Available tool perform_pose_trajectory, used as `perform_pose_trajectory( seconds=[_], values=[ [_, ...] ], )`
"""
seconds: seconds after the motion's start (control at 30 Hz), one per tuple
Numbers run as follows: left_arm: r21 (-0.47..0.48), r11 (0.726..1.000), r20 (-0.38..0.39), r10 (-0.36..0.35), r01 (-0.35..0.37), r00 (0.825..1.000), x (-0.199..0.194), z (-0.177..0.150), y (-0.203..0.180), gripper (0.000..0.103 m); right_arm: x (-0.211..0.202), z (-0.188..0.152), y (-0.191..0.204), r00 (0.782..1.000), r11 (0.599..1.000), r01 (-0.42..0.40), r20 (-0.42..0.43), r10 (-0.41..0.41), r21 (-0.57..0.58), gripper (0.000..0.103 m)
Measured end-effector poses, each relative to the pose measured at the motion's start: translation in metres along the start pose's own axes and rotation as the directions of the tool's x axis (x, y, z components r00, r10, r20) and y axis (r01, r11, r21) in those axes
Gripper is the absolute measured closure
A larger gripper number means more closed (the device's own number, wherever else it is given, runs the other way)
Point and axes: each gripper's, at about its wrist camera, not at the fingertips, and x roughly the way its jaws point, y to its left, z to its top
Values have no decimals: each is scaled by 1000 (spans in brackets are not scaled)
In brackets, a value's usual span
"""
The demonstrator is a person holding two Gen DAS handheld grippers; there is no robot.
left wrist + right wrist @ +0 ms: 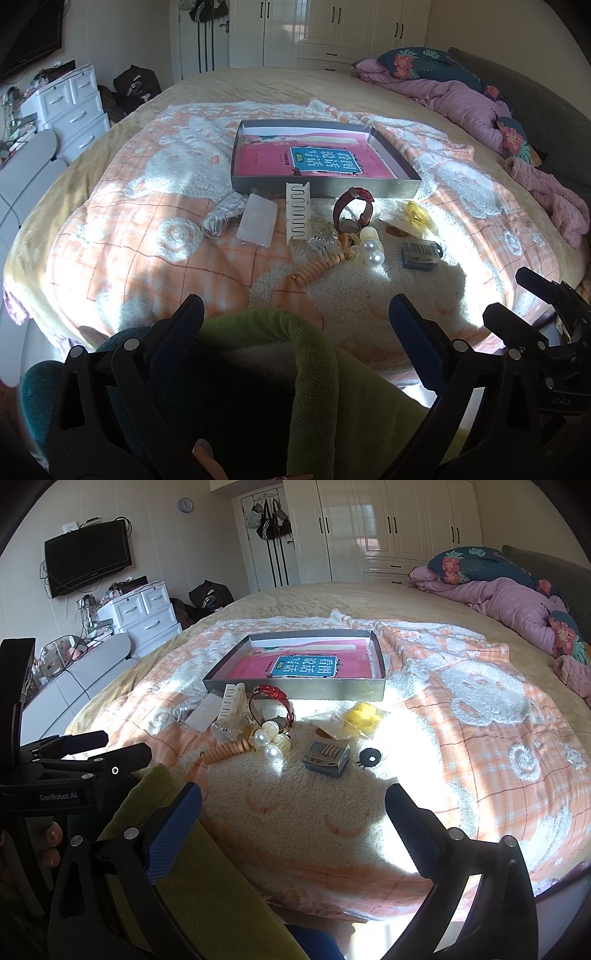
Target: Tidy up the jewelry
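Note:
A grey shallow box (325,184) (295,688) with a pink printed bottom lies on the bed blanket. In front of it sits a pile of jewelry: a red-strap watch (354,208) (273,703), pearl pieces (373,253) (269,746), an orange coiled band (321,267) (225,753), a white comb-shaped holder (298,212) (232,699), a yellow piece in a bag (415,218) (364,714) and a small dark case (421,253) (327,758). My left gripper (295,321) and right gripper (293,805) both hang open near the bed's front edge, short of the pile, holding nothing.
A clear plastic case (258,221) and a bagged item (221,216) lie left of the pile. Pink bedding and floral pillows (509,590) are heaped at the right. A white drawer unit (142,614) and a wall TV (88,557) stand at the left. A green sleeve (314,369) is under the grippers.

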Motion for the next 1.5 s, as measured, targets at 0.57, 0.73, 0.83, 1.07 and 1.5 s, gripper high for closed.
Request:
perform_pose_trajectory(
  seconds=[0.57, 0.73, 0.83, 1.07, 1.5],
  values=[
    [6, 1000, 3, -1, 1, 1000, 1, 1, 2, 9, -1, 1, 0, 1000, 1000, 2, 5, -2, 1, 4],
    [4, 1000, 4, -3, 3, 1000, 0, 2, 2, 9, -1, 0, -1, 1000, 1000, 3, 5, -3, 1, 4],
    [4, 1000, 7, -5, 5, 1000, 1, 4, 4, 9, -1, 1, -1, 1000, 1000, 3, 4, -3, 2, 4],
    [5, 1000, 7, -4, 4, 1000, 1, 3, 4, 9, -4, 3, -3, 1000, 1000, 1, 7, -1, 5, 4],
    [-7, 1000, 17, 8, -8, 1000, 4, 7, 14, 9, 1, 11, 1, 1000, 1000, -9, -1, 9, -9, 4]
  ],
)
